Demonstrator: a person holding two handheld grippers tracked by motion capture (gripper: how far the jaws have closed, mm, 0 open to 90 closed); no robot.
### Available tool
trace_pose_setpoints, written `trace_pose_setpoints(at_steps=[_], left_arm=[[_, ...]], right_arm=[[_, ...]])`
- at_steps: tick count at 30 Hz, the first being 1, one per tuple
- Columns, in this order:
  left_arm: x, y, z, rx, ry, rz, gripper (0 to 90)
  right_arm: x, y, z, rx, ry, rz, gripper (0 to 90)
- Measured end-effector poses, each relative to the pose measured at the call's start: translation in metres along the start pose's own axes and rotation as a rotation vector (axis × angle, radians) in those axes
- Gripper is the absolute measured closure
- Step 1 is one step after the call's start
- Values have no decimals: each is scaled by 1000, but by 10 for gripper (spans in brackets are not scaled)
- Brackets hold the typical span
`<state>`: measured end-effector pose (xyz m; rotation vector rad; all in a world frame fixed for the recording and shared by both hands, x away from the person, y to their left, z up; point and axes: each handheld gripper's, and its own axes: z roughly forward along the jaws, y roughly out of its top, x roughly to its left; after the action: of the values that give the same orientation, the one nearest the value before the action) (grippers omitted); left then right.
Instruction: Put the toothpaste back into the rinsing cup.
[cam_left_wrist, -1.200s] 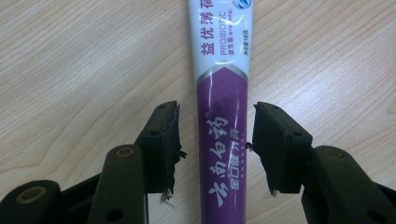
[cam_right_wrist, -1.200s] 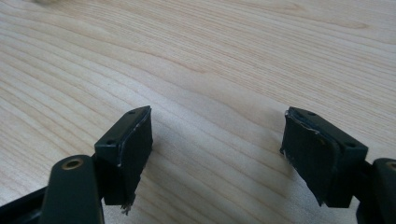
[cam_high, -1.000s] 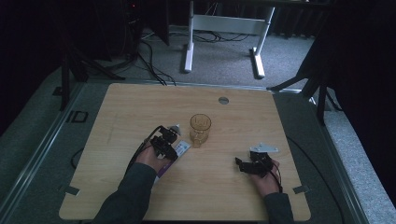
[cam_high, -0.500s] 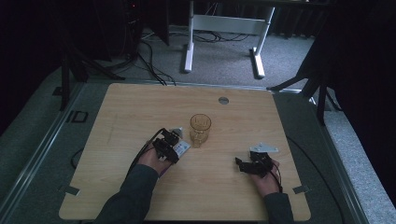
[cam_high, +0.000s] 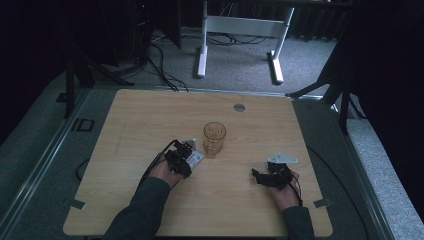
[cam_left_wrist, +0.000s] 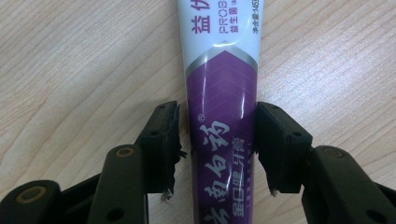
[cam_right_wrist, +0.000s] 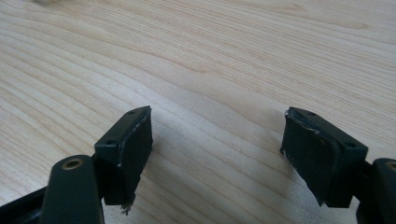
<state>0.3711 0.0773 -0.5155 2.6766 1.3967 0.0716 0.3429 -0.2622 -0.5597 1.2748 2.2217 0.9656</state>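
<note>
A white and purple toothpaste tube lies flat on the wooden table, just left of an amber drinking glass that stands upright. My left gripper straddles the tube's purple part. Its jaws have just been closing on the tube; the right pad is at the tube's edge and a thin gap remains at the left pad. From above, the left gripper sits over the tube's white end. My right gripper rests open over bare wood, seen at the front right.
A round metal grommet is set in the table near its far edge. Behind the table, white desk legs and cables lie on the grey carpet. Dark stands flank the table on both sides.
</note>
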Motion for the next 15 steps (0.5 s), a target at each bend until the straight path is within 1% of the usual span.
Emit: trace_pose_setpoints(at_steps=[10,15], left_arm=[[-1,1,3,5,-8,0,537],[-1,0,3,1,-13,0,568]], right_arm=[[0,0,0,0,0,0,242],[0,0,0,0,0,0,242]])
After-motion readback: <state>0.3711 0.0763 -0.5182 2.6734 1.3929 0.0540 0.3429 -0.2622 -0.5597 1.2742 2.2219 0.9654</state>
